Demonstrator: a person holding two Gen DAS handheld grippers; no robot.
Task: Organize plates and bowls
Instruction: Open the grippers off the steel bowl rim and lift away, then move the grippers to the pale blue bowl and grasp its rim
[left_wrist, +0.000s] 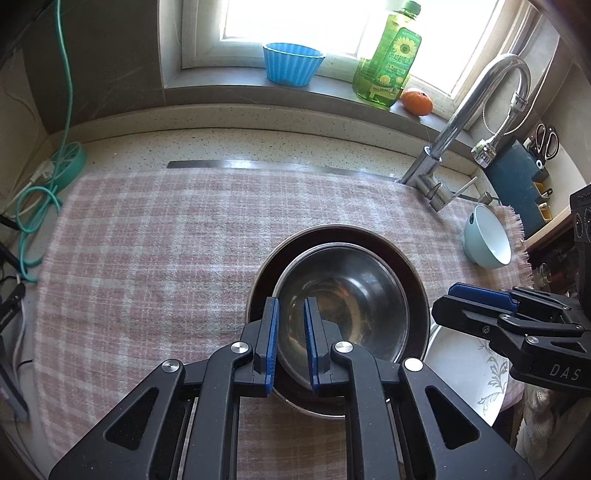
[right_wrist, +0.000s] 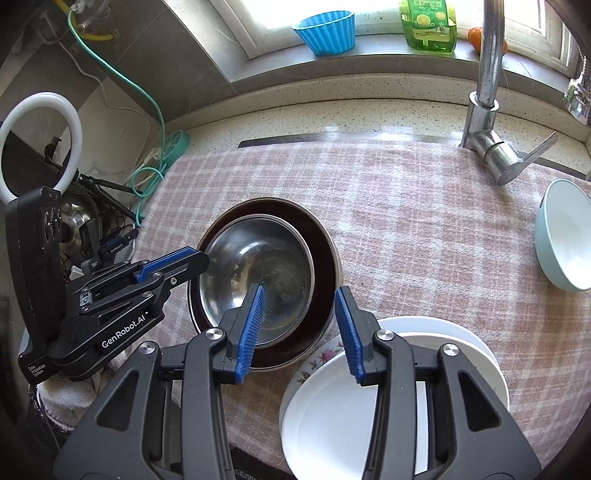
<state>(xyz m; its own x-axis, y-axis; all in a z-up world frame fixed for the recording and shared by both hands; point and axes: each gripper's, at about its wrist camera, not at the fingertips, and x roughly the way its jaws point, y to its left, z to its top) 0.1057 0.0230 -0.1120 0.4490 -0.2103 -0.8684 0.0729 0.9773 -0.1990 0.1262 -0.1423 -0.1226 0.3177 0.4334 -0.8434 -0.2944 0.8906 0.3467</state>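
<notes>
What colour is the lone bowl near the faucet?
Light blue bowl, white inside; clearest in the right wrist view.

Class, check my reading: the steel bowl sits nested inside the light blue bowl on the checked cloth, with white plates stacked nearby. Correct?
Not quite. The steel bowl sits nested inside the dark brown bowl, as the right wrist view shows. The light blue bowl stands apart. The white plates are stacked nearby.

A pink plaid cloth (right_wrist: 406, 221) covers the speckled stone counter (right_wrist: 332, 114). Sitting on the cloth: a dark bowl (right_wrist: 321, 236) at centre, a stack of white plates (right_wrist: 332, 424) at the near right edge touching it, and a pale blue bowl (right_wrist: 565, 236) tilted at far right. A teal cable reel (left_wrist: 72, 162) lies far left on the counter.
</notes>
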